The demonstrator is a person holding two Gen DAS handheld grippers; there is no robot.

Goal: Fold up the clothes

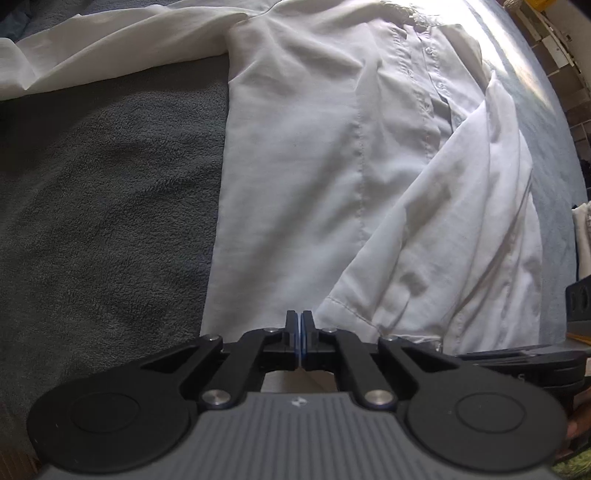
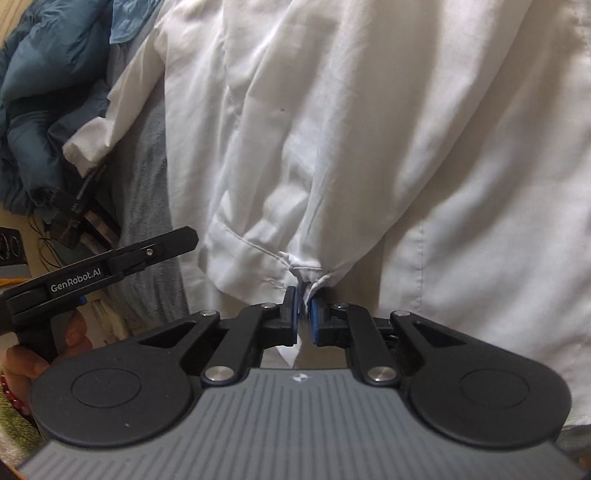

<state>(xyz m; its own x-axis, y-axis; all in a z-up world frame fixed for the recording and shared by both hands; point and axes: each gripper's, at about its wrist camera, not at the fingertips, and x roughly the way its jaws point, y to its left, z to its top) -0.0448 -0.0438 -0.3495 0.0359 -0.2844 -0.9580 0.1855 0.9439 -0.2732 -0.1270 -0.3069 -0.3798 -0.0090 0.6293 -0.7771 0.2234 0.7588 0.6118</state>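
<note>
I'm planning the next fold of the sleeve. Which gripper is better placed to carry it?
Right. The right gripper is already pinching the sleeve cuff of the white shirt; the left gripper is shut, holding nothing.

Shirt point(image 1: 314, 177) lies on blanket point(image 1: 103, 192), sleeve point(image 1: 461, 229) folded across it.

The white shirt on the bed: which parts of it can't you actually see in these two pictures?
- White shirt hem: left wrist view, hidden behind the left gripper.
- Far sleeve cuff: cut off by the picture's left edge.
- Collar: washed out by glare.
- Cuff tip: right wrist view, hidden between the right gripper pads.
</note>
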